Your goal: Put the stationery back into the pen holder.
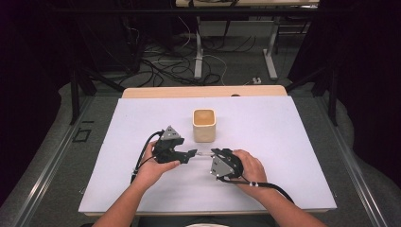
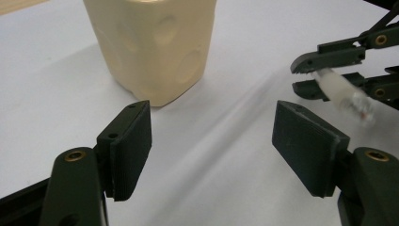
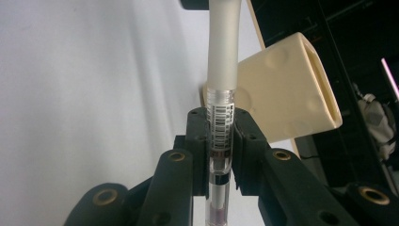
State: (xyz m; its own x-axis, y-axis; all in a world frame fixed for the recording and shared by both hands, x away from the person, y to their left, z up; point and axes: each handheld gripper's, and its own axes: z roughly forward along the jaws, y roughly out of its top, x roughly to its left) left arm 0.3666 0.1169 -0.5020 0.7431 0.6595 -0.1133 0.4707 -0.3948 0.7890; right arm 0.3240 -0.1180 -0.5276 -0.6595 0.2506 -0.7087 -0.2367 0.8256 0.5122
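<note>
Pen (image 3: 220, 127) sits clamped crosswise between the jaws of our right gripper (image 3: 220, 141), its barcode-labelled clear barrel pinched at the pads and its frosted cap (image 3: 224, 42) projecting beyond them toward our left gripper (image 2: 211, 146). In the high view, we hold the pen (image 1: 203, 153) just above the white mat (image 1: 283, 142), in front of the cream holder (image 1: 204, 125) and between the two tools. We judge the step in hand to be uncapping: our left gripper (image 1: 191, 152) stands wide open, its pads level with the cap end (image 2: 341, 92) but apart from it. The next move calls for advancing the left jaws around the cap, closing, then pulling along the pen's axis. Both hands rest low, the grippers turned inward to face each other.
</note>
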